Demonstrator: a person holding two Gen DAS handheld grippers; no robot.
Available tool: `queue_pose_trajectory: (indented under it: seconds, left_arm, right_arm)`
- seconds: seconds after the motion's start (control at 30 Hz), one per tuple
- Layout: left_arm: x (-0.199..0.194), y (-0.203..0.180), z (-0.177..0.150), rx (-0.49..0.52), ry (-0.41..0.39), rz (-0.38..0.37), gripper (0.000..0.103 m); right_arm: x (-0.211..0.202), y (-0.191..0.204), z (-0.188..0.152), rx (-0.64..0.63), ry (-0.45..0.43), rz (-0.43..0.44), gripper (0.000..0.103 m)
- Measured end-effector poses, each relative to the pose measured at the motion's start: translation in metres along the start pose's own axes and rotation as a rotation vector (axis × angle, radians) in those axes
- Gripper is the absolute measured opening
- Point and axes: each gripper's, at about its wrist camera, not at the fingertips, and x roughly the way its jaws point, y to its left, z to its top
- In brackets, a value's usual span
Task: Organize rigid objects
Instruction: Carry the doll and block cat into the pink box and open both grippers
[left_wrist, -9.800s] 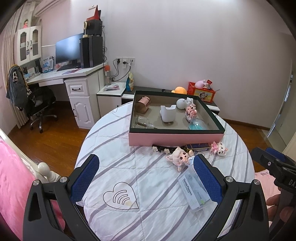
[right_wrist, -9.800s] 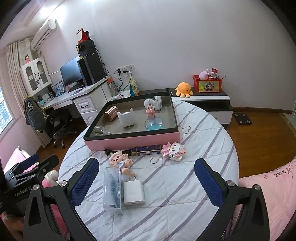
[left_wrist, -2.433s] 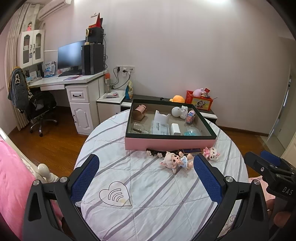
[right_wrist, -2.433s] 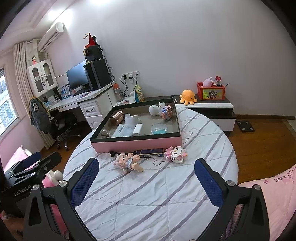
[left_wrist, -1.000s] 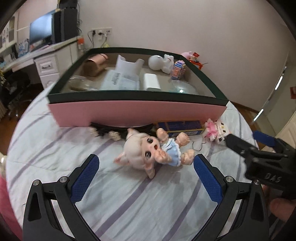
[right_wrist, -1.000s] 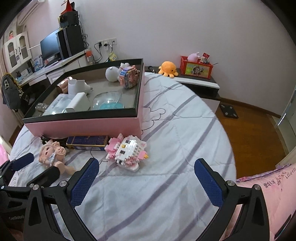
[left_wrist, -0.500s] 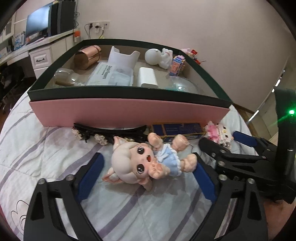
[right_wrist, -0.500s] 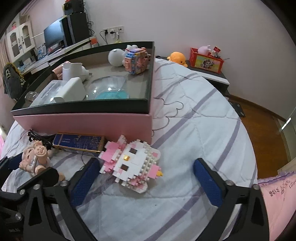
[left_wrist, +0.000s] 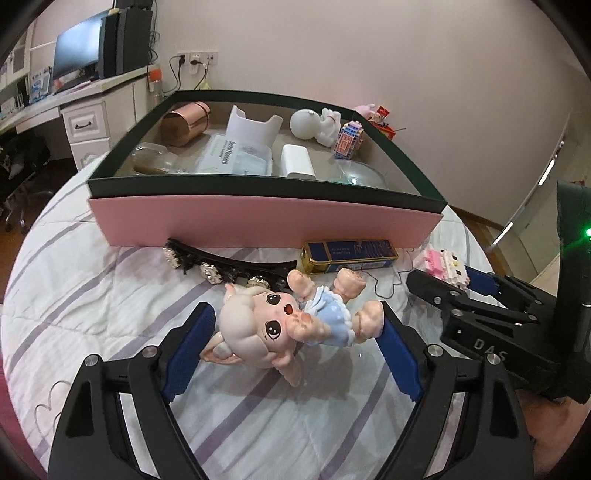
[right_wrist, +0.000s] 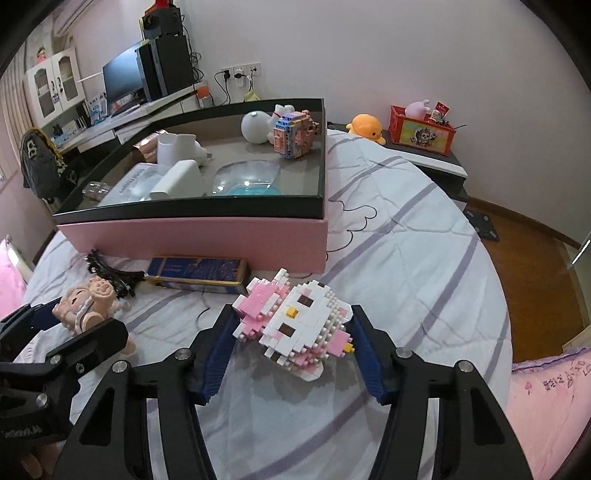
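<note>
A pink-headed doll in a blue dress (left_wrist: 266, 328) lies on the striped quilt in front of the pink box (left_wrist: 258, 221). My left gripper (left_wrist: 295, 350) is shut on it, one pad at its ear and the other at its foot. To its right lies a pink and white brick kitten (right_wrist: 295, 325). My right gripper (right_wrist: 291, 347) is closing, and its pads touch both sides of the kitten. In the right wrist view, the doll (right_wrist: 85, 299) and the left gripper (right_wrist: 74, 321) show at the lower left. In the left wrist view, the right gripper (left_wrist: 454, 280) shows at the right.
A blue and gold tin (left_wrist: 351, 251) and a black hair band (left_wrist: 229, 264) lie against the box's front wall. Inside the box are a copper cup (left_wrist: 184, 122), a white charger (left_wrist: 297, 166), a packet and several toys. A hand (left_wrist: 546, 417) holds the right gripper. Wooden floor lies beyond the bed's right edge.
Both grippers have come down close to the quilt. The left jaws narrowed onto the doll, and the right jaws narrowed from wide open to the sides of the brick kitten.
</note>
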Motion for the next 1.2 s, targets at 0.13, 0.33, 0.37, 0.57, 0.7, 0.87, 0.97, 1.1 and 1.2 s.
queue_pose_trajectory:
  seconds: [0.13, 0.33, 0.37, 0.57, 0.7, 0.87, 0.97, 1.1, 1.2]
  left_arm:
    - [-0.013, 0.005, -0.005, 0.000, -0.012, 0.004, 0.087]
    - [-0.035, 0.016, -0.011, -0.006, -0.039, 0.015, 0.086]
    - [-0.038, 0.018, -0.011, -0.005, -0.044, 0.017, 0.086]
    - [-0.060, 0.025, -0.012, -0.007, -0.079, 0.028, 0.086]
    - [-0.077, 0.030, -0.010, -0.006, -0.105, 0.032, 0.086]
    - [-0.100, 0.029, 0.005, 0.014, -0.156, 0.046, 0.086]
    - [-0.110, 0.027, 0.020, 0.029, -0.190, 0.067, 0.086]
    - [-0.117, 0.028, 0.046, 0.037, -0.234, 0.107, 0.086]
    - [-0.118, 0.032, 0.067, 0.043, -0.257, 0.127, 0.086]
  right_arm:
    - [-0.015, 0.004, -0.006, 0.006, -0.010, 0.015, 0.061]
    - [-0.037, 0.013, -0.010, 0.005, -0.031, 0.041, 0.061]
    - [-0.040, 0.015, -0.010, 0.007, -0.035, 0.049, 0.061]
    - [-0.063, 0.031, -0.009, -0.004, -0.072, 0.089, 0.061]
    - [-0.074, 0.039, -0.006, -0.012, -0.091, 0.110, 0.061]
    - [-0.088, 0.046, 0.004, -0.021, -0.126, 0.128, 0.061]
    - [-0.096, 0.048, 0.015, -0.025, -0.153, 0.143, 0.061]
    - [-0.100, 0.052, 0.035, -0.035, -0.187, 0.146, 0.061]
    - [-0.097, 0.054, 0.052, -0.047, -0.203, 0.145, 0.061]
